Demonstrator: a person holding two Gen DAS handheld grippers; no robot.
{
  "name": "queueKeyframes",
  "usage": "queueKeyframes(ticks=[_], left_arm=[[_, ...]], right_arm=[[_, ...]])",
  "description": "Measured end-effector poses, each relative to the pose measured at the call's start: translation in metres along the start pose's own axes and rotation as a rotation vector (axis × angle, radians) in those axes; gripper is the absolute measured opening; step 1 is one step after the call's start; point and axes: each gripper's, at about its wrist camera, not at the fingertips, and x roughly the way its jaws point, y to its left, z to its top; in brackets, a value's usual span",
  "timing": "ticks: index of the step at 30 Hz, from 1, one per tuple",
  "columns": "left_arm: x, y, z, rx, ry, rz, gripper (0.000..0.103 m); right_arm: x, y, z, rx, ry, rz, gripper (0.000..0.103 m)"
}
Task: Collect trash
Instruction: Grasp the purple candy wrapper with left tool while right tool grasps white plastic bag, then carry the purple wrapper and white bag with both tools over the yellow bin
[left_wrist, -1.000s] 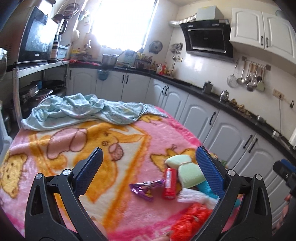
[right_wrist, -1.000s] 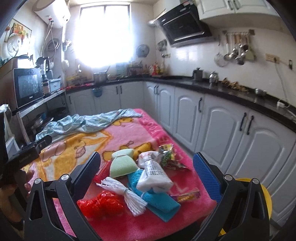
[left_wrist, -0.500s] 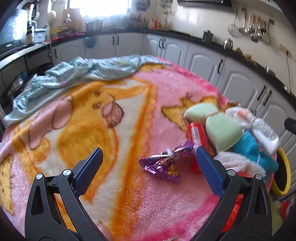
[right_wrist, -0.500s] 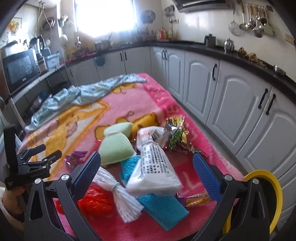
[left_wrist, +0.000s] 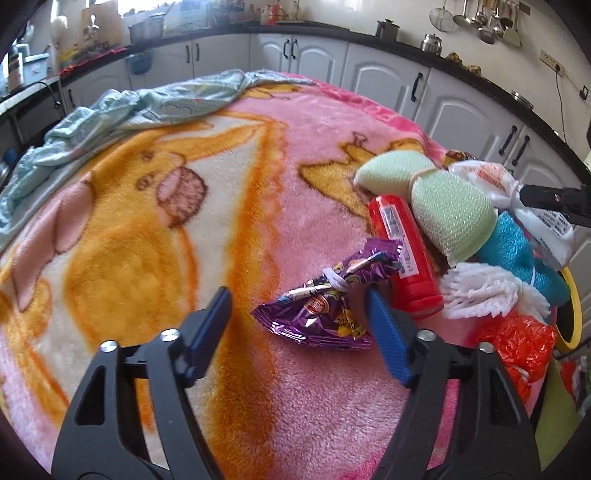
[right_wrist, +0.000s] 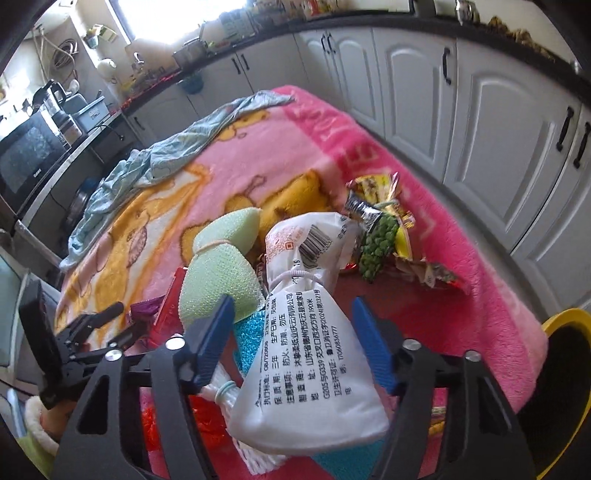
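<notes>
A crumpled purple snack wrapper (left_wrist: 325, 299) lies on the pink blanket (left_wrist: 155, 206). My left gripper (left_wrist: 299, 314) is open, its jaws on either side of the wrapper's near end, not touching. My right gripper (right_wrist: 291, 328) is open around a white printed bag (right_wrist: 314, 332) tied with a band, over the trash pile. A green-pea snack wrapper (right_wrist: 380, 236) lies beyond it. A red tube (left_wrist: 406, 254), green sponges (left_wrist: 450, 218), a blue cloth (left_wrist: 517, 251), white string (left_wrist: 491, 291) and a red plastic bag (left_wrist: 521, 339) crowd the pile.
A yellow-rimmed bin (right_wrist: 561, 373) stands on the floor off the table's right corner. A light blue cloth (left_wrist: 122, 110) is bunched at the far side. White cabinets (right_wrist: 498, 122) run along the right wall. The left gripper also shows in the right wrist view (right_wrist: 92, 332).
Both grippers have dropped toward the table and moved forward. The left one has closed in on the purple wrapper, the right one on the white bag. Both jaws have narrowed.
</notes>
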Motion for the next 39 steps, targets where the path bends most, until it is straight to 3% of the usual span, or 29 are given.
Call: queueKeyframes(ticks=[4, 9, 16, 24, 39], left_arm=[[0.004, 0.0, -0.005, 0.021, 0.005, 0.001, 0.05], [0.003, 0.004, -0.007, 0.014, -0.002, -0.01, 0.042], [-0.009, 0.014, -0.01, -0.034, -0.028, -0.026, 0.034], [-0.042, 0.006, -0.004, -0.04, -0.1, -0.042, 0.033], [-0.073, -0.079, 0.028, 0.095, -0.186, -0.159, 0.032]], right_arm=[[0.004, -0.005, 0.002, 0.033, 0.03, 0.042, 0.038], [-0.001, -0.004, 0.001, 0.018, 0.016, 0.065, 0.032], [-0.025, 0.005, -0.001, 0.001, -0.056, 0.119, 0.031], [-0.056, 0.01, -0.013, -0.02, -0.111, 0.152, 0.031], [-0.124, -0.017, -0.04, -0.004, -0.22, 0.114, 0.031]])
